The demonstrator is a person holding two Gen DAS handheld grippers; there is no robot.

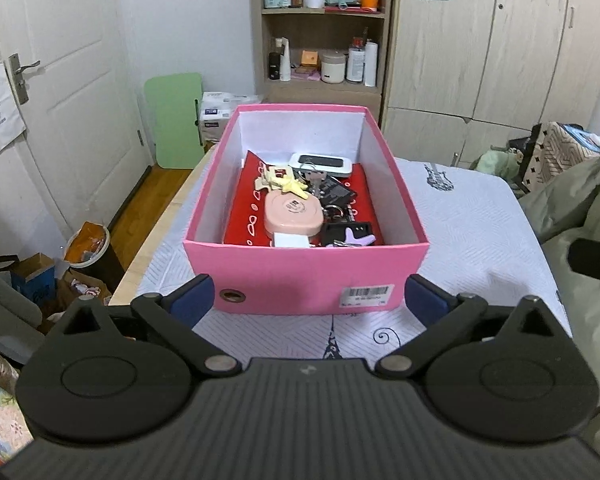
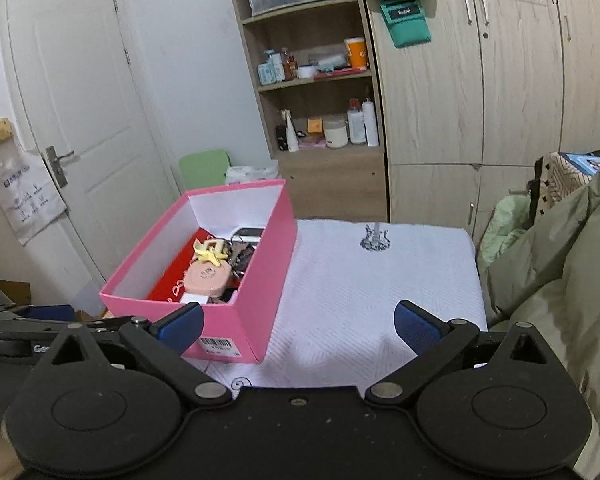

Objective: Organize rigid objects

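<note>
A pink cardboard box [image 1: 300, 276] stands open on the white cloth, straight ahead in the left wrist view. Inside it lie a red packet [image 1: 242, 208], a round pink case [image 1: 294, 214], a yellow hair clip [image 1: 286, 184], a white device with a dark screen [image 1: 322, 162], keys [image 1: 318, 184], a white charger [image 1: 290, 240] and a purple clip [image 1: 358, 236]. My left gripper [image 1: 308, 296] is open just short of the box's front wall, holding nothing. My right gripper [image 2: 298, 322] is open and empty beside the box's [image 2: 272, 272] near right corner, over bare cloth.
The white patterned cloth [image 2: 360, 288] covers the table. An olive jacket [image 2: 560, 260] is heaped along the right edge. A shelf unit [image 1: 324, 40] and wardrobe [image 1: 480, 60] stand behind. A bin [image 1: 88, 248] and cardboard clutter sit on the floor at the left.
</note>
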